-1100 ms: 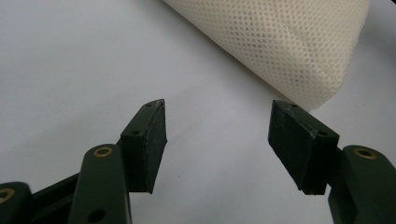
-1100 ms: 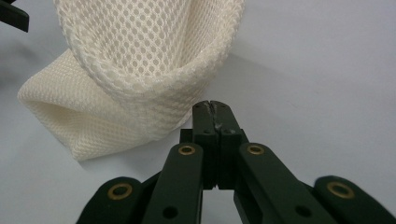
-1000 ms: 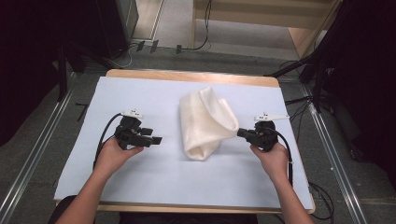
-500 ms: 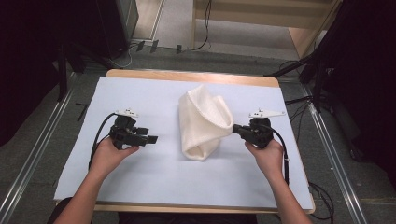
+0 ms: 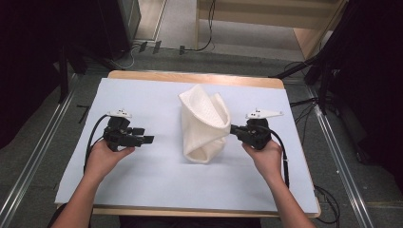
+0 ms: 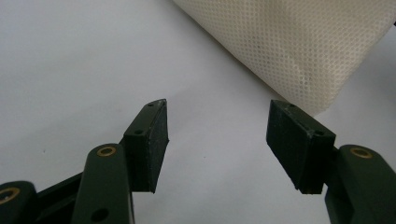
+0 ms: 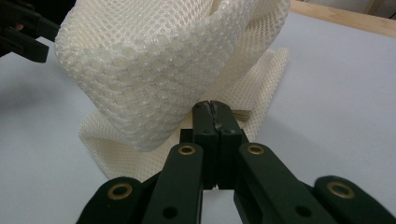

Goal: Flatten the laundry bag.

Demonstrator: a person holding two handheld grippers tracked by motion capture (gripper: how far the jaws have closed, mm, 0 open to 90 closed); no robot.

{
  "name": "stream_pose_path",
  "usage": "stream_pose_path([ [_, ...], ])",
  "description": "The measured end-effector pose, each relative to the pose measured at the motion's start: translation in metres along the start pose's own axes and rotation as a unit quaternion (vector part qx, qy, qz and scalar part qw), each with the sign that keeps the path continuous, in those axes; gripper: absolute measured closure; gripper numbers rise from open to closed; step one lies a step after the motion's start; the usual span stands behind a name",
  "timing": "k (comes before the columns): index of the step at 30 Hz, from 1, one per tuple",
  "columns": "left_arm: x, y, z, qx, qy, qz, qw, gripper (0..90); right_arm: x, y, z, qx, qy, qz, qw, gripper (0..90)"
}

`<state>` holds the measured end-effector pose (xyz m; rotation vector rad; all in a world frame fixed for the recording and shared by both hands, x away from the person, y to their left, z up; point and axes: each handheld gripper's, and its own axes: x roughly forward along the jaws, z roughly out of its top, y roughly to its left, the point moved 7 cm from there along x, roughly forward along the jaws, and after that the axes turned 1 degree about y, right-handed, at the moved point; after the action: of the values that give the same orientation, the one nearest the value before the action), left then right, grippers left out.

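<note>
This looks like a lab or recording room, not a home. A wooden worktop (image 5: 195, 77) stands alone on grey carpet (image 5: 223, 57), covered by a plain white sheet (image 5: 147, 175). Metal rails (image 5: 28, 180) run along the floor on both sides. Black cables (image 5: 204, 45) trail over the floor behind, and dark curtains or equipment (image 5: 33, 52) close off the left and right. A light wooden piece of furniture (image 5: 304, 33) stands at the back. Both handheld grippers (image 5: 127, 135) carry cables and marker plates.
</note>
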<state>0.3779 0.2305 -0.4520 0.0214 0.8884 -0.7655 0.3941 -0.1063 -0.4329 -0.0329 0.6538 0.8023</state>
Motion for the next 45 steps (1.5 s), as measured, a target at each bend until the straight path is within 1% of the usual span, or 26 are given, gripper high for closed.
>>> stream_pose_path([
  [6, -0.005, 0.004, -0.002, -0.009, -0.006, -0.001, 0.9999, 39.7, 0.005, 0.009, 0.006, -0.008, -0.004, 0.008, 0.9999, 90.0],
  [9, -0.008, 0.007, -0.003, -0.012, -0.008, 0.002, 0.9999, 39.7, 0.008, 0.014, 0.009, -0.013, -0.005, 0.016, 0.9998, 90.0],
  [15, -0.012, 0.012, -0.005, -0.021, -0.012, 0.004, 0.9997, 39.7, 0.014, 0.025, 0.013, -0.021, -0.004, 0.026, 0.9994, 90.0],
  [18, -0.015, 0.014, -0.006, -0.025, -0.013, 0.004, 0.9996, 39.7, 0.015, 0.031, 0.017, -0.024, -0.007, 0.036, 0.9990, 90.0],
  [20, -0.016, 0.016, -0.007, -0.027, -0.014, 0.006, 0.9995, 39.7, 0.017, 0.034, 0.017, -0.035, -0.004, 0.034, 0.9988, 90.0],
  [21, -0.017, 0.016, -0.007, -0.028, -0.015, 0.004, 0.9995, 39.8, 0.018, 0.035, 0.017, -0.036, -0.002, 0.033, 0.9988, 90.0],
  [26, -0.019, 0.017, -0.008, -0.032, -0.019, -0.002, 0.9993, 41.1, 0.025, 0.030, 0.011, -0.034, 0.020, 0.026, 0.9989, 90.0],
  [28, -0.020, 0.019, -0.009, -0.036, -0.021, -0.003, 0.9991, 41.7, 0.025, 0.029, 0.010, -0.036, 0.021, 0.023, 0.9989, 90.0],
  [30, -0.020, 0.021, -0.011, -0.038, -0.018, -0.002, 0.9991, 44.3, 0.024, 0.028, 0.010, -0.036, 0.022, 0.021, 0.9989, 90.0],
  [32, -0.021, 0.023, -0.012, -0.043, -0.018, -0.006, 0.9989, 44.3, 0.023, 0.026, 0.010, -0.036, 0.022, 0.019, 0.9990, 89.6],
  [34, -0.023, 0.022, -0.013, -0.040, -0.017, -0.006, 0.9990, 44.6, 0.020, 0.024, 0.010, -0.033, 0.019, 0.017, 0.9991, 88.4],
  [35, -0.024, 0.022, -0.013, -0.042, -0.020, -0.006, 0.9989, 44.9, 0.018, 0.023, 0.011, -0.030, 0.018, 0.015, 0.9992, 87.6],
  [38, -0.026, 0.020, -0.016, -0.042, -0.014, -0.009, 0.9990, 46.3, 0.013, 0.020, 0.011, -0.030, 0.014, 0.012, 0.9994, 81.7],
  [40, -0.029, 0.018, -0.018, -0.043, -0.010, -0.014, 0.9989, 47.2, 0.010, 0.018, 0.009, -0.029, 0.015, 0.011, 0.9994, 77.8],
  [42, -0.032, 0.013, -0.019, -0.044, -0.012, -0.020, 0.9988, 47.4, 0.008, 0.016, 0.007, -0.028, 0.012, 0.009, 0.9995, 73.5],
  [44, -0.037, 0.005, -0.018, -0.037, -0.015, -0.029, 0.9988, 48.7, 0.005, 0.015, 0.005, -0.023, 0.014, 0.008, 0.9996, 70.3],
  [45, -0.040, 0.001, -0.018, -0.032, -0.015, -0.035, 0.9987, 49.1, 0.003, 0.014, 0.005, -0.026, 0.015, 0.004, 0.9996, 69.4],
])
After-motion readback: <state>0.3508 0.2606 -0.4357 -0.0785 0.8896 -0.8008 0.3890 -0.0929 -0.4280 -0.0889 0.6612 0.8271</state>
